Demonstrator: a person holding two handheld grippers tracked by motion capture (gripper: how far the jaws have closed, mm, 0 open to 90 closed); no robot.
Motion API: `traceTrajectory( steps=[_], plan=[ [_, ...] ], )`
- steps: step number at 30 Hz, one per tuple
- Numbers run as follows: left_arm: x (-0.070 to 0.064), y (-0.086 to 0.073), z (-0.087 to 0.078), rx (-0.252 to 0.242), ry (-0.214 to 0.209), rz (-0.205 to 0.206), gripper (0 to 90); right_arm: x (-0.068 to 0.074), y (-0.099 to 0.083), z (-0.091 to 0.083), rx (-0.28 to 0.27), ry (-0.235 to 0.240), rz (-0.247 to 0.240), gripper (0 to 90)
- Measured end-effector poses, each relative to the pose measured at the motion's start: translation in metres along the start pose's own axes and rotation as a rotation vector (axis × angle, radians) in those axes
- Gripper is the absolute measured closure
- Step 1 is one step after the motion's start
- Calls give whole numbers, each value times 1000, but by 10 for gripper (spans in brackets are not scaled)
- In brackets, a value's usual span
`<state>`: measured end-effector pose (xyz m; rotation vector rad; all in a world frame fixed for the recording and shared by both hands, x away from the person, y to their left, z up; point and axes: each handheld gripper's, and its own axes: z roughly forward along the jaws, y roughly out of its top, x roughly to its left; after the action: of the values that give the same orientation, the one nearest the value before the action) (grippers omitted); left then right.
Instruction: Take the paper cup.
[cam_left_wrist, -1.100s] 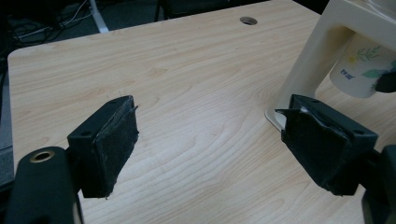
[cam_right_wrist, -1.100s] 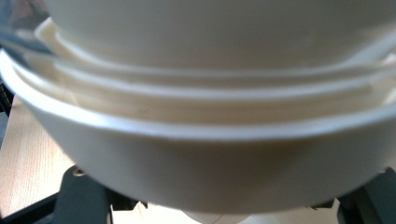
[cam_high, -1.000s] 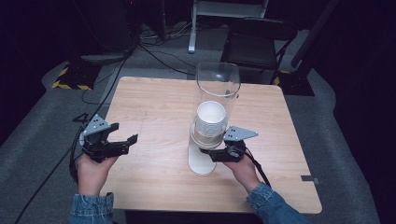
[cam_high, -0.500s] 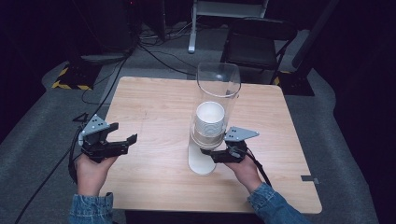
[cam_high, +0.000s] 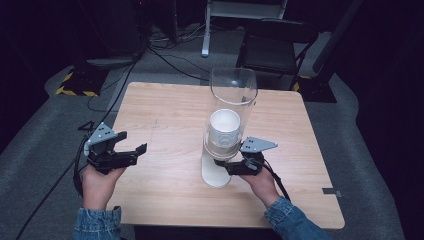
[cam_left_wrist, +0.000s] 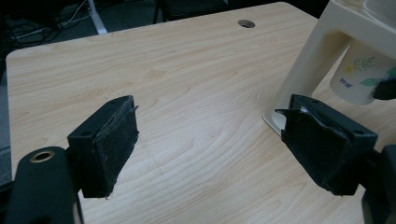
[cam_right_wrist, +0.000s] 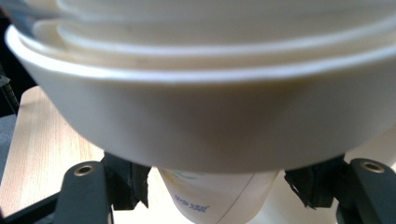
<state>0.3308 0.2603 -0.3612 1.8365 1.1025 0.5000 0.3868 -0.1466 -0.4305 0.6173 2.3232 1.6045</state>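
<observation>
A cup dispenser stands on the wooden table (cam_high: 165, 115): a clear tube (cam_high: 233, 95) holding a stack of white paper cups (cam_high: 225, 125) on a cream stand (cam_high: 214, 175). My right gripper (cam_high: 222, 167) is under the tube. In the right gripper view it (cam_right_wrist: 217, 186) is open, its jaws on either side of the lowest cup (cam_right_wrist: 210, 205), which hangs below the cream collar (cam_right_wrist: 201, 121). My left gripper (cam_high: 136, 151) is held open over the table's left part, with nothing between its pads (cam_left_wrist: 112, 144). From there I see the stand (cam_left_wrist: 313, 56) and the hanging printed cup (cam_left_wrist: 357, 77).
A cable hole (cam_left_wrist: 246, 23) sits near the table's far edge. A dark chair (cam_high: 272, 45) and floor cables (cam_high: 165, 55) lie beyond the table. A small tape mark (cam_high: 332, 191) is near the right front corner.
</observation>
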Motion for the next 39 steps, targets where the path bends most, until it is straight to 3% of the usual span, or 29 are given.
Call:
traceTrajectory(
  steps=[9,16,18,20,23,31,36,39],
  plan=[
    [0,0,0,-3,-2,-7,183,-2,-3,6,-29,17,11,323],
    [1,-1,0,-1,-4,-8,183,-3,-4,8,-32,11,-9,323],
    [1,-1,0,-1,-4,-7,183,-3,-6,10,24,-5,-22,345],
    [2,-1,0,-1,-8,-9,183,-5,-17,14,84,-13,2,359],
    [2,0,-2,-9,-6,-9,183,-9,-30,17,85,7,17,352],
    [5,-2,-3,-10,-8,-17,183,-7,-32,17,99,-7,-20,341],
    [4,-1,-2,-12,-12,-19,183,-5,-35,16,143,-19,-35,338],
    [4,0,0,-11,-15,-20,183,-4,-38,17,197,-25,-29,336]
  ],
)
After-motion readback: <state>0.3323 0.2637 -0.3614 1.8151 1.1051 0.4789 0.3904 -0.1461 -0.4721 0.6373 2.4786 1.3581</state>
